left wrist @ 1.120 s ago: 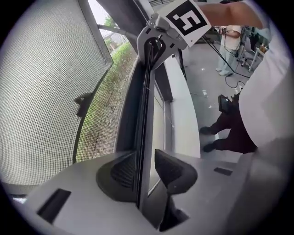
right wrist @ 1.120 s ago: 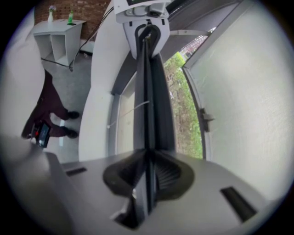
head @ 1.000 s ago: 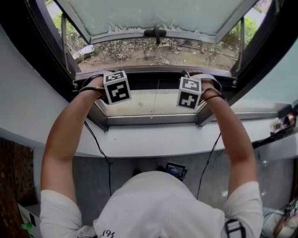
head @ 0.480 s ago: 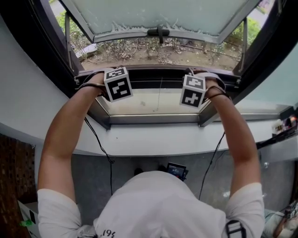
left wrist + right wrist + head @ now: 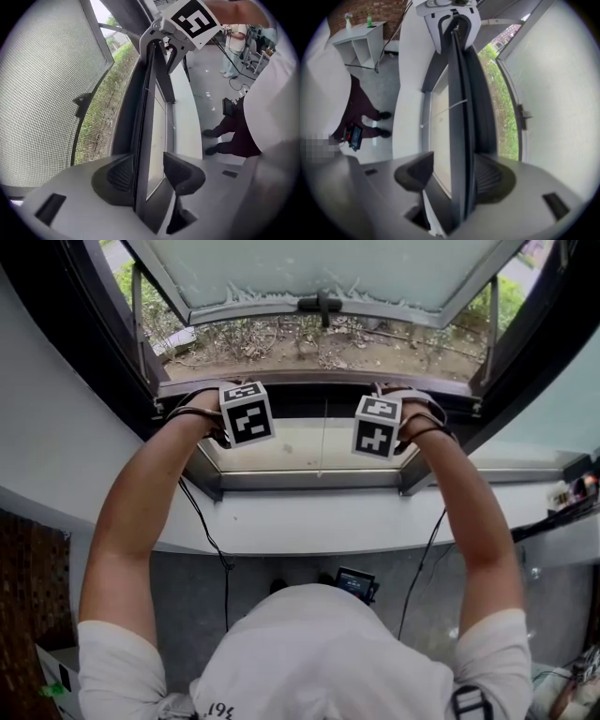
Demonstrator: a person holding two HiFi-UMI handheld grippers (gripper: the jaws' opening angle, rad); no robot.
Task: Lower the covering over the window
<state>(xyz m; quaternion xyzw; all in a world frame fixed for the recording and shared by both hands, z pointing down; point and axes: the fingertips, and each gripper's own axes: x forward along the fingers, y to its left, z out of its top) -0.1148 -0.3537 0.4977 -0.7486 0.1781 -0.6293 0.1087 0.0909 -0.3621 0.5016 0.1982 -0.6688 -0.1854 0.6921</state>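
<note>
The covering's dark bottom rail (image 5: 319,390) runs across the window opening, with a pale panel (image 5: 291,446) and a thin cord (image 5: 323,437) just inside it. Both hands are at the rail, with the marker cubes on top hiding the jaws in the head view. In the left gripper view the rail (image 5: 142,140) passes between the jaws of my left gripper (image 5: 149,172), which have just been opening; the inner pad (image 5: 180,171) stands off it. My right gripper (image 5: 452,174) straddles the rail (image 5: 461,117) the same way. Its jaws have just been opening too, with a gap at the inner pad (image 5: 417,171).
The window sash (image 5: 319,268) is swung outward with its handle (image 5: 319,306) above the rail; plants and soil (image 5: 309,338) lie outside. A white sill (image 5: 309,517) runs below. Cables (image 5: 211,540) hang to the floor by a small screen device (image 5: 353,582). A white shelf (image 5: 361,42) stands behind.
Both marker cubes have shifted slightly toward each other along the rail. The arms and the rail stay about where they were.
</note>
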